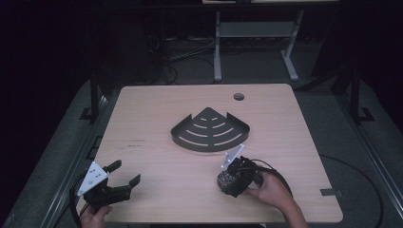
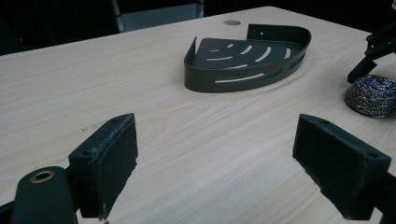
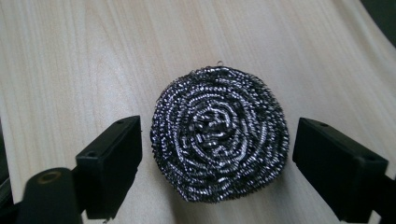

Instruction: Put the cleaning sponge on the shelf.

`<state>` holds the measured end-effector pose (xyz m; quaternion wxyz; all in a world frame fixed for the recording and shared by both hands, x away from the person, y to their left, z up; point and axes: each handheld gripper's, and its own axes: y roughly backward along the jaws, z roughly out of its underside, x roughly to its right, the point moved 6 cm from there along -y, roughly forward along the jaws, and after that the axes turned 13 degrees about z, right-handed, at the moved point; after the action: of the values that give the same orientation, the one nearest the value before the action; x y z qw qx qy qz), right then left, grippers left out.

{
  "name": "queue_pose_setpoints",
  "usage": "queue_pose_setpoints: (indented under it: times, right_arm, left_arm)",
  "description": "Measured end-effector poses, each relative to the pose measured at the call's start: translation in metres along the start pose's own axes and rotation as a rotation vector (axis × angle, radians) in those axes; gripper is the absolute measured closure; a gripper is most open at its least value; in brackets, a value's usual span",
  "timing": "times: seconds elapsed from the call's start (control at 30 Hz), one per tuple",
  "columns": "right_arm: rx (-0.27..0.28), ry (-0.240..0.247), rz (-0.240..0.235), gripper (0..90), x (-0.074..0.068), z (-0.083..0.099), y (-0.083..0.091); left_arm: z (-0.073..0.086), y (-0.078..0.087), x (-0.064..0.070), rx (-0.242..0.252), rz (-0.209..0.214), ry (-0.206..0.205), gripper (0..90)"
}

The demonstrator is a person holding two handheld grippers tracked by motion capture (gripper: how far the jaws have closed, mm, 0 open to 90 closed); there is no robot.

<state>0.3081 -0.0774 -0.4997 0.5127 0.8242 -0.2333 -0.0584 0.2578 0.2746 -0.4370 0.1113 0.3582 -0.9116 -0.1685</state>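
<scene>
A round steel-wool scourer (image 3: 219,135) lies on the wooden table (image 1: 157,180), near the front right in the high view (image 1: 227,181). My right gripper (image 3: 217,156) hangs over it, open, with one jaw on each side and a small gap to the scourer on both. A dark quarter-round slotted tray (image 1: 210,130) sits at the table's middle, empty. At the front left corner my left gripper (image 1: 124,174) is open with nothing between its jaws. In the left gripper view the tray (image 2: 247,58) is ahead and the scourer (image 2: 372,95) at the far right.
A cable hole (image 1: 238,97) is set into the table near its back edge. A white desk frame (image 1: 256,42) and loose cables stand on the dark floor behind. Bare wood lies between the two grippers.
</scene>
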Motion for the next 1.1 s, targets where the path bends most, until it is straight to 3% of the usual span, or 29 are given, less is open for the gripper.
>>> queue_pose_setpoints:
  times: [0.47, 0.77, 1.1]
  right_arm:
    - [-0.003, 0.018, -0.016, 31.7, 0.002, 0.000, 0.000]
    - [-0.002, 0.038, -0.026, 32.7, 0.007, -0.008, 0.005]
    - [0.015, 0.052, -0.029, 32.8, 0.020, -0.028, 0.012]
  left_arm:
    - [-0.001, 0.002, 0.000, 0.008, -0.003, 0.003, 13.2]
    - [-0.001, 0.003, -0.002, 0.010, -0.005, 0.007, 13.2]
    - [-0.001, 0.004, -0.002, 0.017, -0.007, 0.009, 13.2]
